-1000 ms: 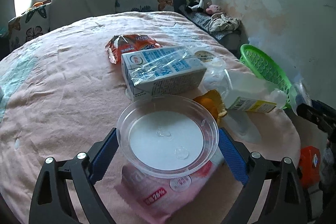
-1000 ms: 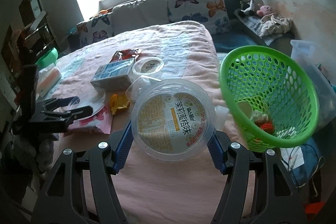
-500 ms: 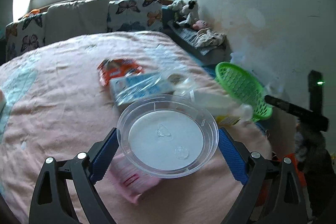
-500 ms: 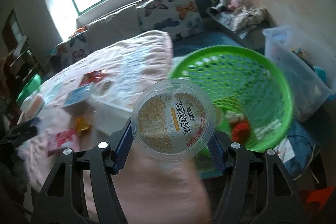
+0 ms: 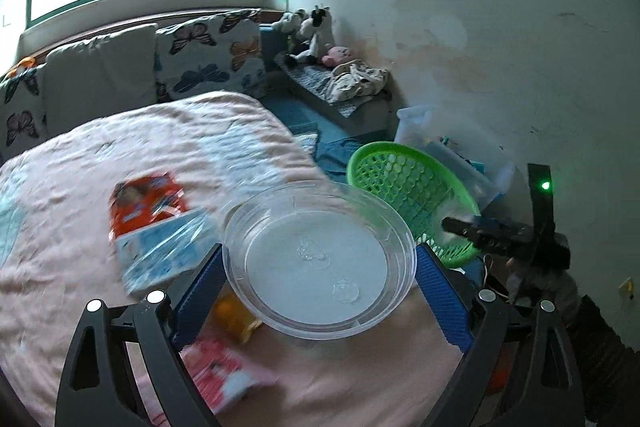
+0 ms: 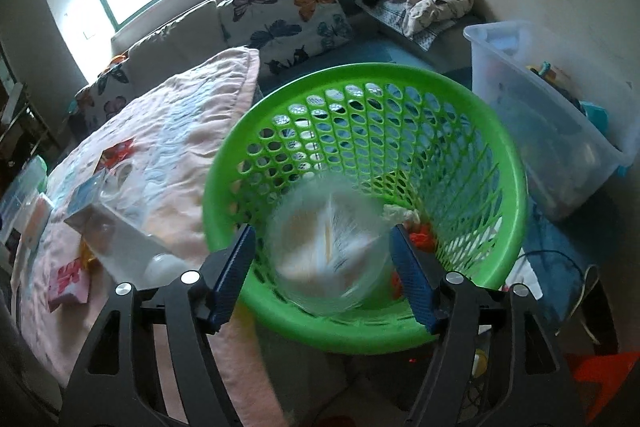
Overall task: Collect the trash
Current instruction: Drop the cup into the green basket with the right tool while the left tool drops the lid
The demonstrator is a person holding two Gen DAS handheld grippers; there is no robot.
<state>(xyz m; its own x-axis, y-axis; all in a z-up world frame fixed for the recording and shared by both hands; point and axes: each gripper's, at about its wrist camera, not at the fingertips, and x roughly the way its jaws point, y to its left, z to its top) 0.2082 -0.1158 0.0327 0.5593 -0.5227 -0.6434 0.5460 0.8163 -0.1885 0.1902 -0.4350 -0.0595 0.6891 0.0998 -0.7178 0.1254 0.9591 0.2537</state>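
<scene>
My left gripper (image 5: pixel 318 265) is shut on a clear plastic lid (image 5: pixel 320 259) and holds it above the pink bed cover, left of the green basket (image 5: pixel 412 199). My right gripper (image 6: pixel 322 263) stands open over the green basket (image 6: pixel 508 163). A clear cup (image 6: pixel 326 245) with a printed label is blurred between the pads, no longer touching them, and falls into the basket. Red and white scraps (image 6: pixel 424 239) lie at the basket's bottom. The right gripper also shows in the left wrist view (image 5: pixel 480 231).
On the pink bed cover (image 5: pixel 80 167) lie a red snack bag (image 5: pixel 144 203), a blue and white carton (image 5: pixel 160 251), an orange wrapper (image 5: pixel 232 313) and a pink packet (image 5: pixel 224 371). A clear storage bin (image 6: pixel 548 131) stands right of the basket. Pillows line the far side.
The right gripper has swung from the bed to above the basket and opened; the cup has left its pads and drops. The left gripper has lifted the lid and turned right toward the basket.
</scene>
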